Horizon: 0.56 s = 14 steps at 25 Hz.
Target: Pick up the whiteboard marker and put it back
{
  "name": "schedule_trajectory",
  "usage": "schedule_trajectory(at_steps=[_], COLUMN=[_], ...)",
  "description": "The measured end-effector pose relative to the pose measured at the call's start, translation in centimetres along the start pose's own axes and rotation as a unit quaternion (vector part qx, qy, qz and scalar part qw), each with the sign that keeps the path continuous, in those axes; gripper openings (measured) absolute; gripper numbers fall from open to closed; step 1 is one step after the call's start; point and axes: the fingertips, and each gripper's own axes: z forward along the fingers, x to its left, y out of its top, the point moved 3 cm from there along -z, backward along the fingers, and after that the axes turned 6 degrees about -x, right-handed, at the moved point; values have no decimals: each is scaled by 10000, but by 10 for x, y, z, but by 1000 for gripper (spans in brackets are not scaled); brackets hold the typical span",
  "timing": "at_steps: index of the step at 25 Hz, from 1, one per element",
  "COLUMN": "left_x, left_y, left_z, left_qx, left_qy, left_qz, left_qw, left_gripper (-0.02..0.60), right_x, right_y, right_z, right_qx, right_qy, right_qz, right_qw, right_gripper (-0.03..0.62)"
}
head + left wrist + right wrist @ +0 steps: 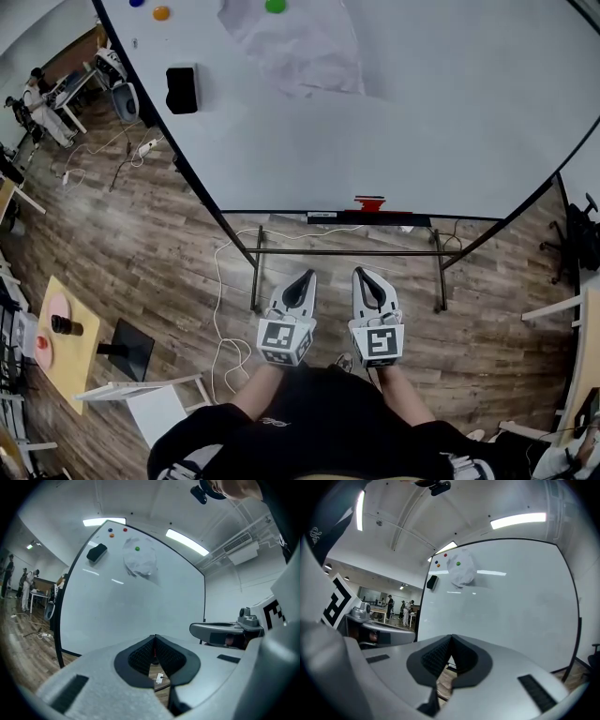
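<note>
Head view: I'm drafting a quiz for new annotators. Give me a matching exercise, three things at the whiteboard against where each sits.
1. black rectangular eraser
2. green round magnet
3. red whiteboard marker

A. on the black tray along the lower edge of the whiteboard
B. on the crumpled white paper sheet
C. on bare board, left of the paper

Pairs: 1-C; 2-B; 3-A
</note>
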Motion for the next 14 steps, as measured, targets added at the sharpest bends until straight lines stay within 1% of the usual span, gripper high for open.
schedule_trajectory(at_steps=[6, 14], left_x=[6, 0], left_y=[-2, 1], left_z=[-9, -12], left_qx=[56, 17], left_qy=[101, 116], left_qz=[35, 10], left_qw=[9999, 9999], left_gripper=[8, 8], right_x=[4, 7], right_y=[-2, 1], right_z=[0, 0], right_qx=[-172, -158], right_qy=[125, 290], right_qz=[86, 44], right_qw=[9997, 9994], right_gripper=[3, 3])
